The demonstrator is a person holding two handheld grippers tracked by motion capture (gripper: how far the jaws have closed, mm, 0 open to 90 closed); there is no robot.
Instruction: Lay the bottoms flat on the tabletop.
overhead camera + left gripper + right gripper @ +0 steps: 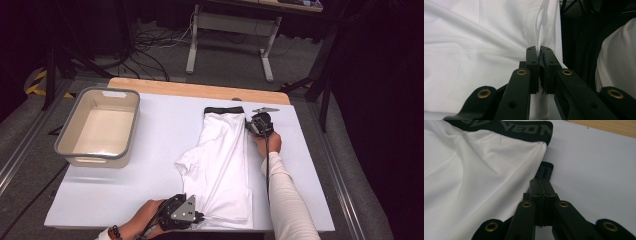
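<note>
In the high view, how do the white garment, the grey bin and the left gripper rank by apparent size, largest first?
1. white garment and grey bin: they look about alike, and the bin lies farther off, so I do not rank them.
2. left gripper, clearly the smallest.

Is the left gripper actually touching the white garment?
Touching. The left gripper view shows the left gripper with its jaws closed on a fold of the white garment, fabric pinched between them. In the high view it sits at the garment's near edge.
</note>
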